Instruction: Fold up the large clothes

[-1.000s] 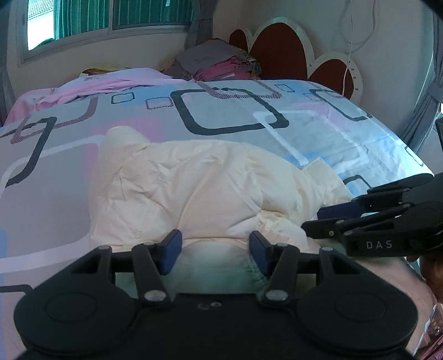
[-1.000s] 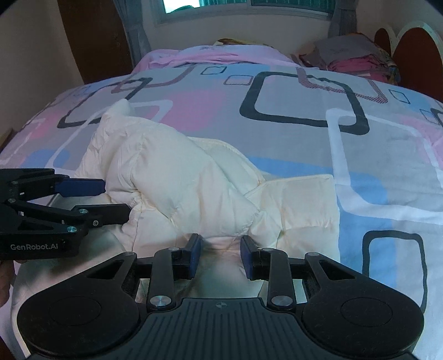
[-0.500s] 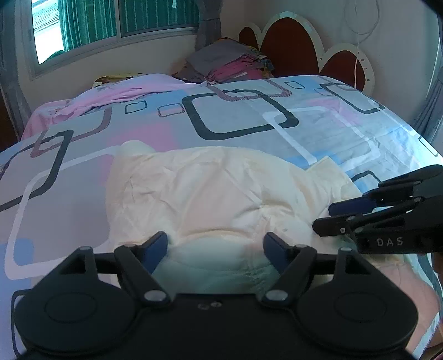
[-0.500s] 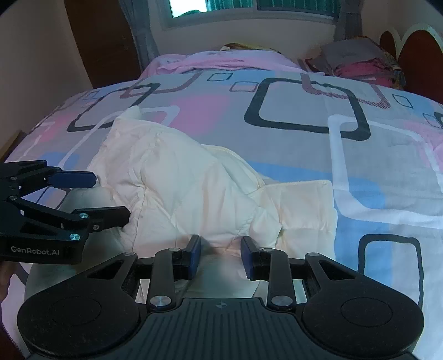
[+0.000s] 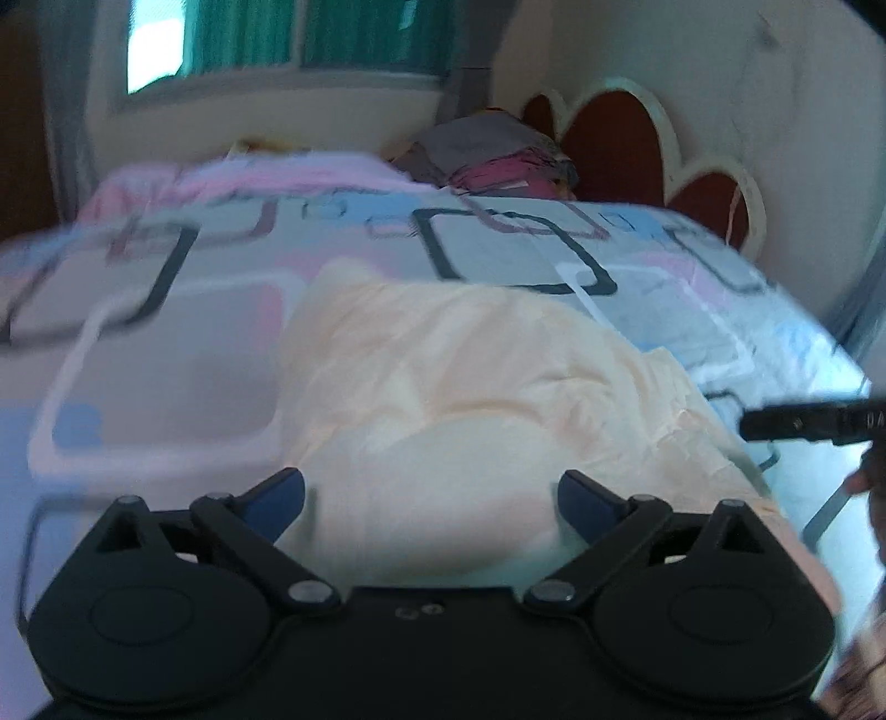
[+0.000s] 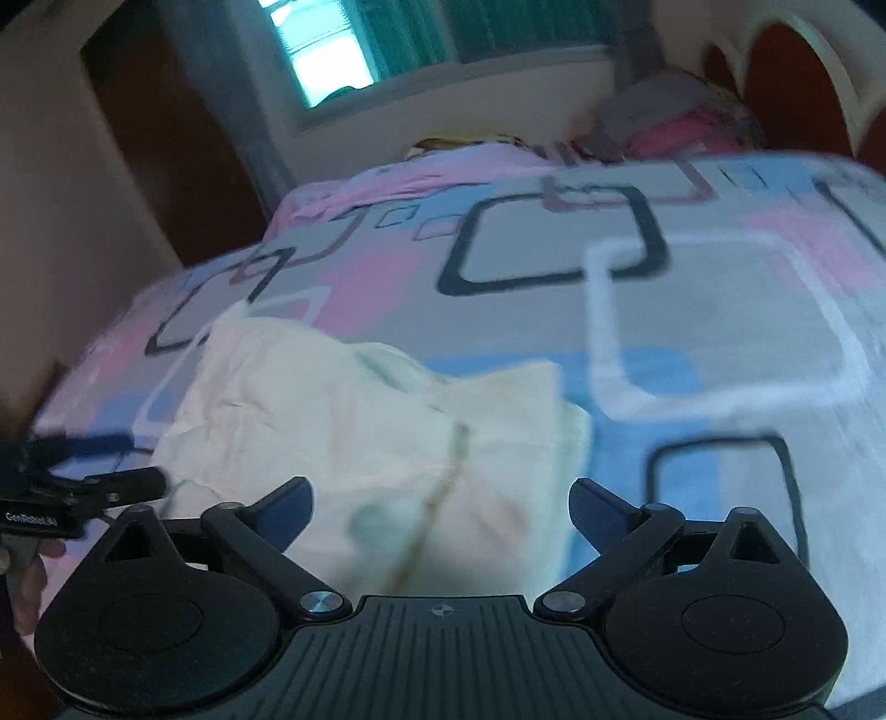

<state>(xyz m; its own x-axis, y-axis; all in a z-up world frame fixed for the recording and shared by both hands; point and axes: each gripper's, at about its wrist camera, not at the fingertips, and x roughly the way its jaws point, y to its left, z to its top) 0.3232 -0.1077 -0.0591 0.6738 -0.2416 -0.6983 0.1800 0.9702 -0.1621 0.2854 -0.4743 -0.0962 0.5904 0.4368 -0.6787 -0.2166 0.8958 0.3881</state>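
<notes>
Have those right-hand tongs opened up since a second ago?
Yes. The right tongs were nearly shut over the cream garment; now the blue tips stand wide apart, holding nothing.

Bedroom, blurred. Bed [image 5: 166, 343] with pastel square-patterned sheet ahead of gripper. Beyond it, bright window [image 5: 288, 44] with green curtain. Far right, scalloped red headboard [image 5: 620, 144]; folded pile [image 5: 493, 155] beside it.

A large cream-coloured, crumpled cotton garment [image 5: 476, 387] lies bunched in loose folds on the patterned bedspread, near its front edge
</notes>
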